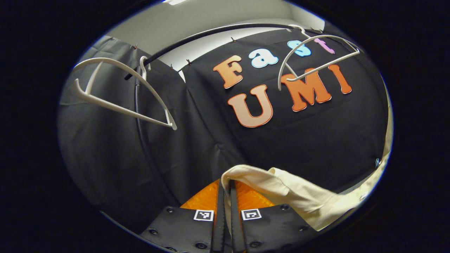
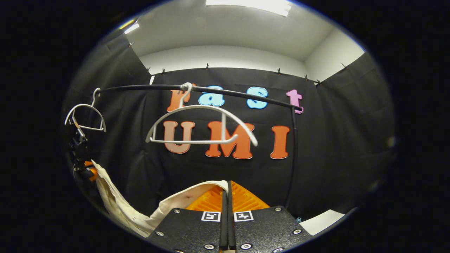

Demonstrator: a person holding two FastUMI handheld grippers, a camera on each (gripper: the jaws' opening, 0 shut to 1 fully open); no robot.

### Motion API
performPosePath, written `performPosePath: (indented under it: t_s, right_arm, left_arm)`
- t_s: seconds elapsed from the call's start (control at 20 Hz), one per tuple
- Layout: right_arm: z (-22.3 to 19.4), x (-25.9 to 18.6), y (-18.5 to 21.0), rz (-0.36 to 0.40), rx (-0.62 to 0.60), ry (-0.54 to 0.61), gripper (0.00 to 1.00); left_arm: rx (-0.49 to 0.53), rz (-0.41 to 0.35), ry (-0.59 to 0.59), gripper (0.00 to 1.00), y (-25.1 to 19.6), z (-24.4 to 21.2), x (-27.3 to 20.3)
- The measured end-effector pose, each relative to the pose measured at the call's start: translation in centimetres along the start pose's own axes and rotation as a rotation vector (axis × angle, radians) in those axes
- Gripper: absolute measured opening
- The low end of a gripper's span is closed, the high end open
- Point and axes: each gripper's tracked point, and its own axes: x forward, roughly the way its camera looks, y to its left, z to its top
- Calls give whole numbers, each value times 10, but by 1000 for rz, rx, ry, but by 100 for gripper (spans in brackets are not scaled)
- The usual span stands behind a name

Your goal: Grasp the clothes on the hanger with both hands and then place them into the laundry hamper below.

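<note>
A cream garment (image 1: 295,195) is off the hangers and held between both grippers. In the left gripper view my left gripper (image 1: 226,182) is shut on one end of the cloth, which drapes away to the right. In the right gripper view my right gripper (image 2: 226,184) is shut on the other end of the cream garment (image 2: 116,205), which sags to the left toward the other gripper (image 2: 82,165). Two bare white hangers (image 2: 200,124) (image 2: 85,116) hang from the black rail (image 2: 239,93). They appear again as hangers (image 1: 119,93) (image 1: 316,56) in the left gripper view.
The black rail's upright post (image 2: 294,154) stands right of centre in the right gripper view. Black cloth walls close in the booth on all sides. A pale patch of floor (image 2: 321,219) lies at the lower right.
</note>
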Motion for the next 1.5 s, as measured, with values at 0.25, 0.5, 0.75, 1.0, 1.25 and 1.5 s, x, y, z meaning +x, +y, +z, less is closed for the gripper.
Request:
performPosePath:
  t_s: [0.25,0.5,0.75,1.0,1.25,1.5]
  right_arm:
    - [-45,-2,60,125,46,96,0]
    - [-136,-13,120,212,33,303,1]
    - [-241,-32,159,269,106,559,2]
    - [-307,-47,164,254,91,735,2]
    - [-339,-62,169,239,91,857,2]
    - [-350,-67,164,212,110,907,11]
  left_arm:
    - [-135,-213,81,15,-63,-31,-41]
    - [-244,-424,234,15,-120,-71,-70]
    - [-314,-517,379,20,-153,-113,-89]
    - [-257,-593,555,21,-179,-178,-110]
    - [-254,-616,689,22,-194,-210,-120]
    - [-256,-585,820,22,-183,-241,-133]
